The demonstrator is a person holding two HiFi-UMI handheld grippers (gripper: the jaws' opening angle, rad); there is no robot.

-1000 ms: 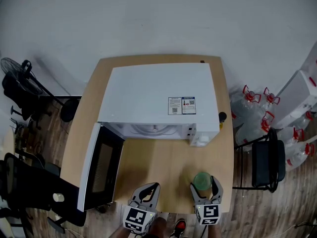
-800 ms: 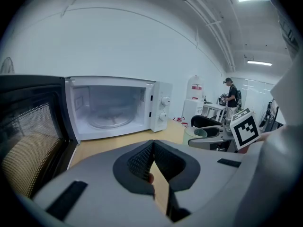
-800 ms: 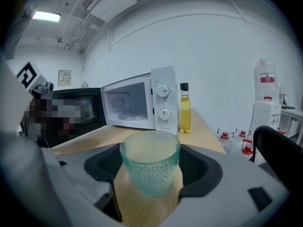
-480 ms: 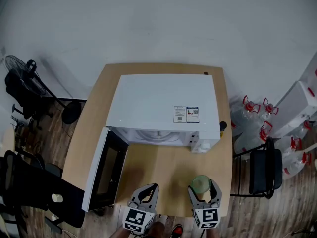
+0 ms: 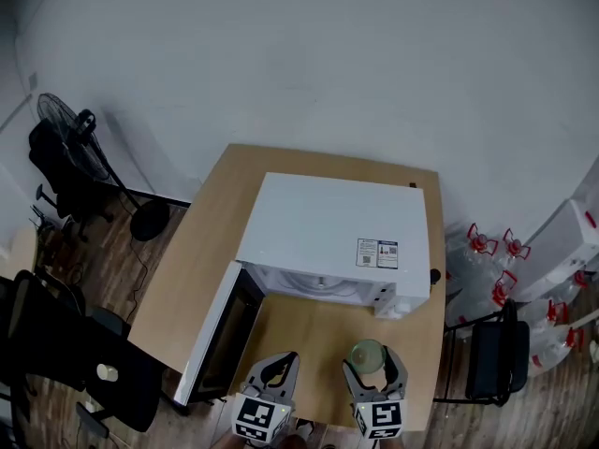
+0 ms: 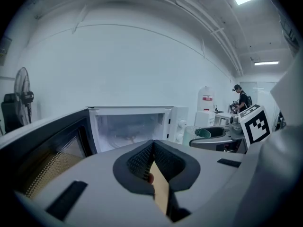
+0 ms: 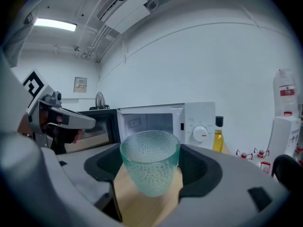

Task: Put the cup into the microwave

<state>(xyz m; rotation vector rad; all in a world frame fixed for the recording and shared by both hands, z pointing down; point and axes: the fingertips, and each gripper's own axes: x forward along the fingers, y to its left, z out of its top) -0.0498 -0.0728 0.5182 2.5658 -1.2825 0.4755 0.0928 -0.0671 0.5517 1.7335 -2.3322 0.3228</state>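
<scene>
While the right tool pinches the dimpled glass cup mid-wall at the worktop's five o'clock, outside the open microwave, the left tool sits pressed together, empty. Likely light, rigid, slick, breakable; squeeze gently.

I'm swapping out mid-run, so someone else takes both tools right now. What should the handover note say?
Left tool: shut, empty, beside the right one.
Right tool: shut on the cup, which is upright, facing the microwave.
Door stands open; no cup in the cavity.
Done: door open, cup gripped.
Left: carry the cup into the cavity, set it down, release.
</scene>
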